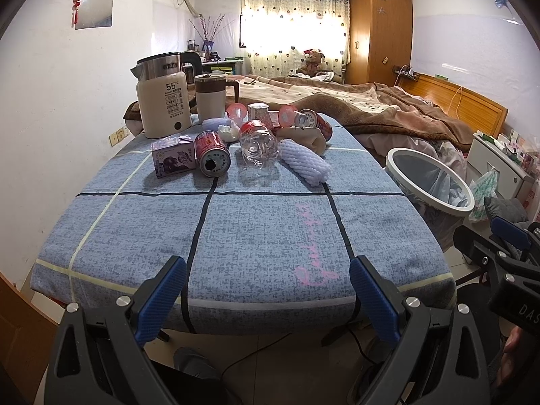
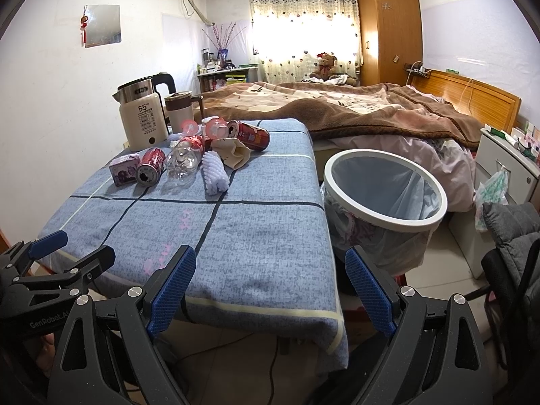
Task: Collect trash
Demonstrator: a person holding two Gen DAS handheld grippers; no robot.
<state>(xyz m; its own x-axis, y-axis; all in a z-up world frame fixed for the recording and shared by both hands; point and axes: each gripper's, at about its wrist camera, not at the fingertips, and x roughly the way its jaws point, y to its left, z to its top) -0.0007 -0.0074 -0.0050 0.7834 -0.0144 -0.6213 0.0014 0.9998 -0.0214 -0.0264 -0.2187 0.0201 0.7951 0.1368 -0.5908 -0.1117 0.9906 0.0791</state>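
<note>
Trash lies at the far end of the blue checked table (image 1: 256, 236): a purple carton (image 1: 172, 157), a red can (image 1: 212, 154) on its side, a clear plastic bottle (image 1: 259, 146), a white foam net (image 1: 305, 162), a second red can (image 1: 315, 121) and a beige wrapper (image 1: 312, 138). The same pile shows in the right wrist view, with the near can (image 2: 150, 165), bottle (image 2: 184, 163) and foam net (image 2: 214, 172). A white-rimmed bin (image 2: 384, 192) lined with a bag stands right of the table. My left gripper (image 1: 268, 298) and right gripper (image 2: 270, 292) are open and empty at the near table edge.
A cream kettle (image 1: 163, 101) and a brown-lidded mug (image 1: 212, 96) stand behind the trash. A bed with a brown blanket (image 2: 354, 111) lies beyond the table. A white nightstand (image 2: 506, 165) and a grey jacket (image 2: 513, 229) are at the right.
</note>
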